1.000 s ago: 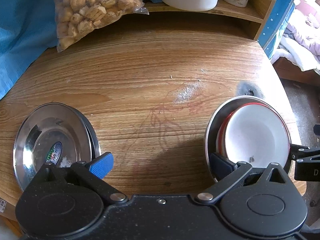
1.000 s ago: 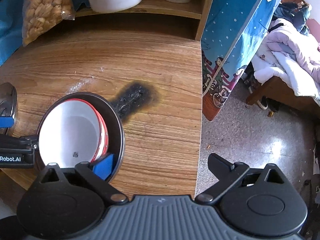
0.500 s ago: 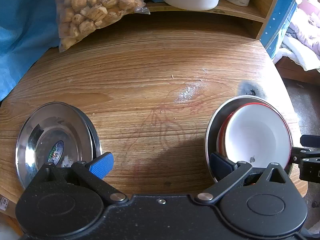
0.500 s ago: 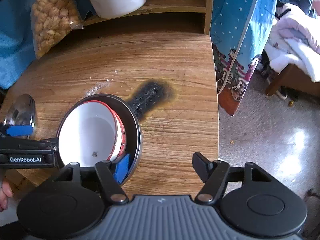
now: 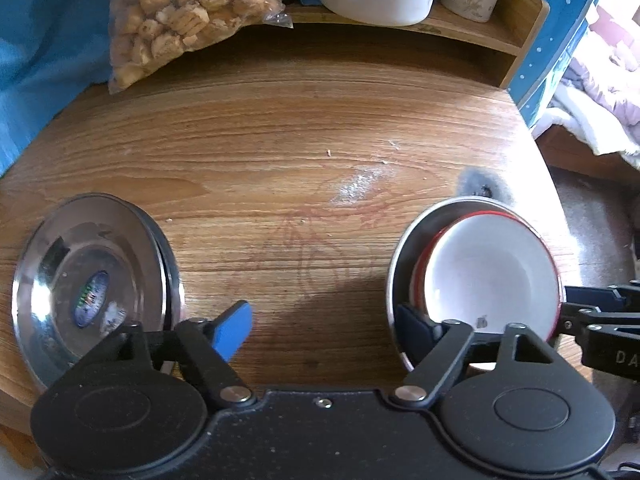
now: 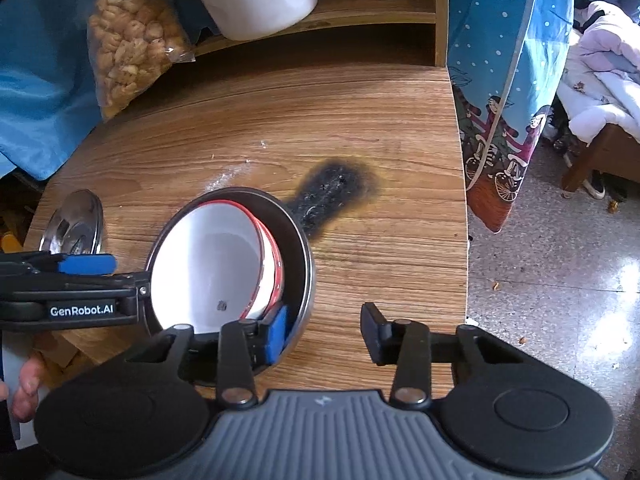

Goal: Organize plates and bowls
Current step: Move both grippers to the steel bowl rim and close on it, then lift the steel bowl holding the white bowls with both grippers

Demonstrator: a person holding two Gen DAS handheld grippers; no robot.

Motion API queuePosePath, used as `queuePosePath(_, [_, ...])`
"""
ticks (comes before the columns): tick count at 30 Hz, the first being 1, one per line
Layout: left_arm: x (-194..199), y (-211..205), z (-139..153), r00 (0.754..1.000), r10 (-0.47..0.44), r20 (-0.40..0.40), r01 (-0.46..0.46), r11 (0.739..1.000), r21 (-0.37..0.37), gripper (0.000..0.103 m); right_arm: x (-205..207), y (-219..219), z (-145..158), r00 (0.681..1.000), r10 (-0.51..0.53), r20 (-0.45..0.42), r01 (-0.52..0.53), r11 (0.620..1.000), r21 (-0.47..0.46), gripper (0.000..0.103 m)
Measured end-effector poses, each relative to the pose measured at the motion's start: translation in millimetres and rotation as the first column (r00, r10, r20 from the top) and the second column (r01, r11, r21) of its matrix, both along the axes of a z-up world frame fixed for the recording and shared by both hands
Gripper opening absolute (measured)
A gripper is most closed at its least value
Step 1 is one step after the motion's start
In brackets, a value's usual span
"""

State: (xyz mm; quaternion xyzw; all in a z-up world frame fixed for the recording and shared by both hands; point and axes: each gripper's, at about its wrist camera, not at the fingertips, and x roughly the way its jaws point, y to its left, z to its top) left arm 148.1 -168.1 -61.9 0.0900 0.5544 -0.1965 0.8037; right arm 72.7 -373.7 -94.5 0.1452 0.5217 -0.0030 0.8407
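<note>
Left gripper point(image 5: 326, 326) apart and just closing in, nothing gripped: blue pad over bare wooden table point(image 5: 280, 168), other finger dipped inside the steel bowl point(image 5: 404, 256) beside the white red-rimmed bowls point(image 5: 492, 276) nested in it. Right gripper point(image 6: 326, 330) also narrowing, not yet clamped, straddling the steel bowl's near rim. Steel plates point(image 5: 88, 280) stacked near table's left edge. Snack bag point(image 5: 180, 8) at back.

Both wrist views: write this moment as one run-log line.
left gripper: closing, steel pan rim between jaws | right gripper: closing, straddles rim opposite | white bowl: in pan | steel plate: untouched
</note>
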Motion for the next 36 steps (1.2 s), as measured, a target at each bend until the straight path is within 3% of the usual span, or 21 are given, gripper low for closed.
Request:
queuePosePath(7, [-2,1,-1,0.999,-0.002,-0.036,-0.002,0.996,-0.09,0.044,0,-5,-3,1.0,-0.006,0.0,0.006,0.999,0.042,0.041])
queuePosePath(10, [-3,-1,0,0.999,0.006,-0.051,-0.012,0.993,-0.118,0.03,1,-10,-6,1.0,-0.006,0.004,0.006,0.996,0.087,0.037])
queuePosePath(12, [-3,-5,1,0.998,0.008,-0.064,-0.017,0.99,-0.137,0.011,2,-10,-6,1.0,0.005,0.007,-0.005,0.995,0.099,0.031])
queuePosePath(13, [-4,-7,1,0.998,0.01,-0.067,-0.02,0.99,-0.141,0.008,2,-7,-5,1.0,0.019,0.013,-0.02,0.995,0.093,0.026])
queuePosePath(16, [-5,-8,1,0.997,0.042,-0.071,-0.052,0.989,-0.139,0.008,4,1,-1,0.997,0.078,0.03,-0.08,0.995,0.06,0.016])
queuePosePath(19, [-6,-6,0,0.993,0.087,-0.085,-0.098,0.985,-0.143,0.008,5,3,0,0.994,0.101,0.043,-0.104,0.993,0.053,0.016])
queuePosePath(23, [-9,-10,2,0.988,0.132,-0.075,-0.14,0.983,-0.119,0.01,6,-9,-4,0.996,0.086,0.036,-0.09,0.988,0.129,0.019])
queuePosePath(31, [-12,-13,2,0.985,0.153,-0.076,-0.16,0.982,-0.1,0.007,4,-17,-10,0.998,0.056,0.039,-0.062,0.978,0.198,0.016])
queuePosePath(36, [-19,-14,3,0.987,0.145,-0.068,-0.151,0.985,-0.085,0.007,-5,-9,-7,0.995,0.073,0.062,-0.081,0.987,0.14,0.016])
